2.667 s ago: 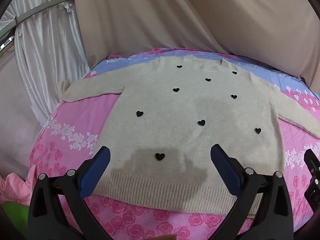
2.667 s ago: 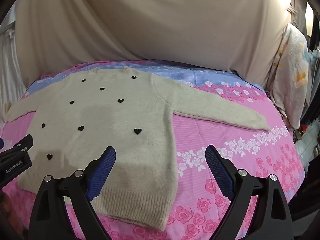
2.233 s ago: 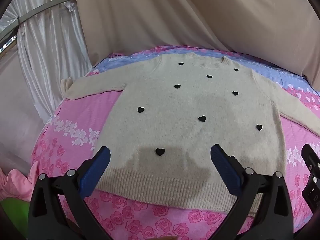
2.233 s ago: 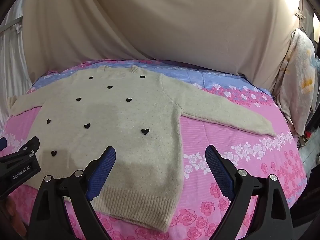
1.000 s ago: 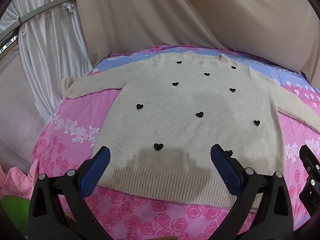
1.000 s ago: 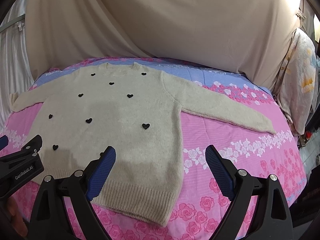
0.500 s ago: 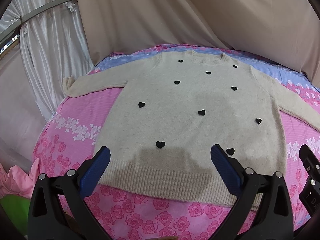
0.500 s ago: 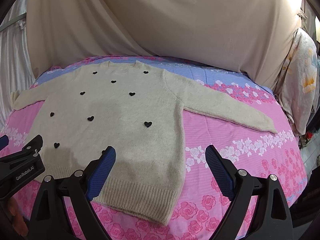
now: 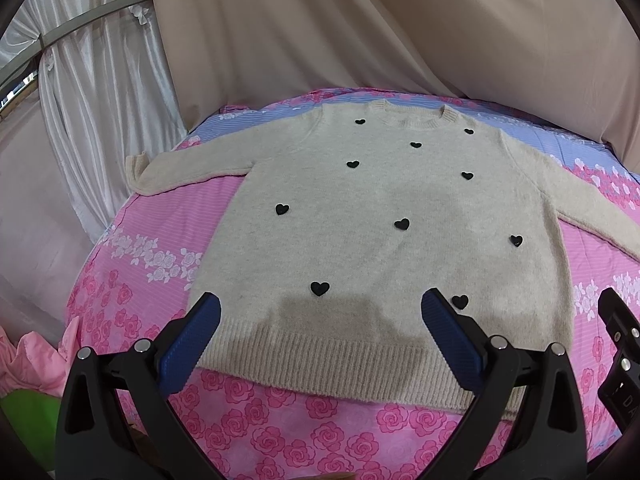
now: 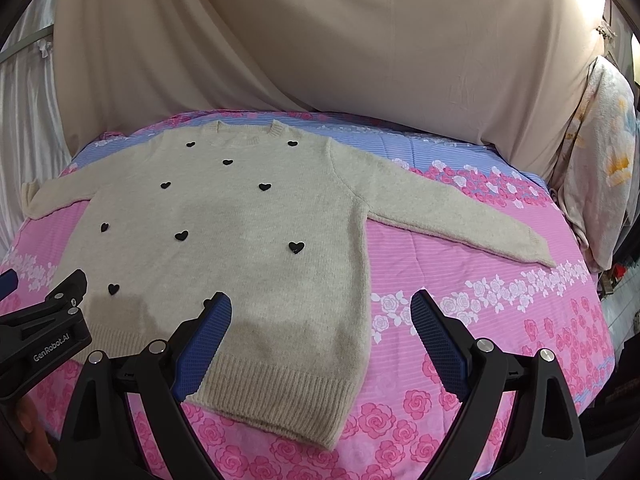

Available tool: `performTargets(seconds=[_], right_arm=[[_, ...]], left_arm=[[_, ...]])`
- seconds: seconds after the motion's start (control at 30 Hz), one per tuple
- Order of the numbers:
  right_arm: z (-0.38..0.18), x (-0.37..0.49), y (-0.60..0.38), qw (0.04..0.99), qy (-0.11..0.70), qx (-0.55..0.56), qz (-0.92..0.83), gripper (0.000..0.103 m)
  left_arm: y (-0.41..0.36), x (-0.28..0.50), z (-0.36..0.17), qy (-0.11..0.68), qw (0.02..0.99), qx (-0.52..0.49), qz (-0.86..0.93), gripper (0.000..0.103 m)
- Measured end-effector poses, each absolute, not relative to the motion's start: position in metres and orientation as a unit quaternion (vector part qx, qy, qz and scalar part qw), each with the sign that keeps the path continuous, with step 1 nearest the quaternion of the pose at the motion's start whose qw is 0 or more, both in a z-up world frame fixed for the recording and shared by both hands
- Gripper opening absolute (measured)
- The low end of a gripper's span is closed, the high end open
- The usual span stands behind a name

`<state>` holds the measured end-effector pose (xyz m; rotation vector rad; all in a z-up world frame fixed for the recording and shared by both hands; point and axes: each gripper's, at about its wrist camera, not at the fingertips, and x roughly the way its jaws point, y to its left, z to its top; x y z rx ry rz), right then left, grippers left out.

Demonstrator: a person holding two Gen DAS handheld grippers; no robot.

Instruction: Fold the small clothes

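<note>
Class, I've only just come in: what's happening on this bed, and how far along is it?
A person holds a two-finger gripper in each hand over a cream sweater with black hearts, spread flat and face up on a pink flowered bedsheet, both sleeves stretched out. The left gripper and the right gripper hang open above the ribbed hem, holding nothing. No fold is made yet.

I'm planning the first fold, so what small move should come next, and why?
Probably bring the right gripper down onto the sweater's right sleeve to fold it inward. The sweater lies flat and unfolded on the bedsheet, both sleeves spread out, and both the right and left gripper are open and empty above the hem.
</note>
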<state>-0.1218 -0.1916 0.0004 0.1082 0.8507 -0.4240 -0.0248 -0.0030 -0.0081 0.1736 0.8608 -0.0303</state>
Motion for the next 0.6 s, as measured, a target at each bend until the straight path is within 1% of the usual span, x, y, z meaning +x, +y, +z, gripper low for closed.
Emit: performTargets(seconds=[0.6], right_arm=[[-0.0008,-0.1221,-0.1927,0.887,0.411,0.053,-0.204,0.089]], left_arm=[[-0.0053,-0.0243,-0.0079,0.417,0.905,0.084,-0.013,0.098]])
